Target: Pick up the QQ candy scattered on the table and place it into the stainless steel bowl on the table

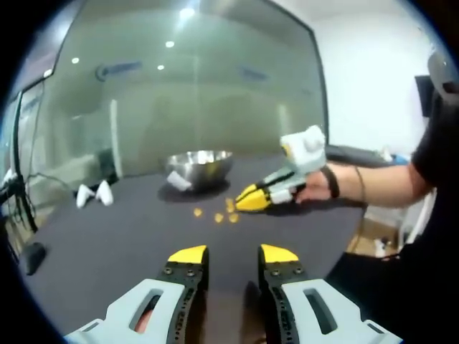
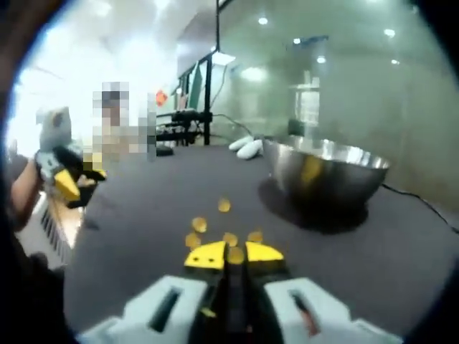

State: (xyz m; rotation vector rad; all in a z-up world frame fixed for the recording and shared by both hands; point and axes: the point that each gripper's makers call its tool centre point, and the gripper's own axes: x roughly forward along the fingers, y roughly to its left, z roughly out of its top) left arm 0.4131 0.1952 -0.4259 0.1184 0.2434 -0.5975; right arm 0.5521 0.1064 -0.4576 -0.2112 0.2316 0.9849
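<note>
**Right gripper view: jaws pinching one candy by the pile**

Right hand-held gripper [image 2: 234, 255] pressed together on one QQ candy [image 2: 235, 254]. Other candies [image 2: 200, 225] lie at 12 o'clock on the worktop [image 2: 143, 215]; stainless steel bowl [image 2: 326, 175] at 1 o'clock. Left hand-held gripper [image 1: 233, 256] spread, holding nothing. Judged light, soft, slippery: pinch gently across the middle.

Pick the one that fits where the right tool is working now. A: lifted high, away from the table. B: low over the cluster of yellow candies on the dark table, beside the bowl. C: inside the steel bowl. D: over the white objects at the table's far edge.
B: in the left gripper view the right tool points its yellow tips into the scattered candies on the dark table, with the steel bowl just behind them.
</note>
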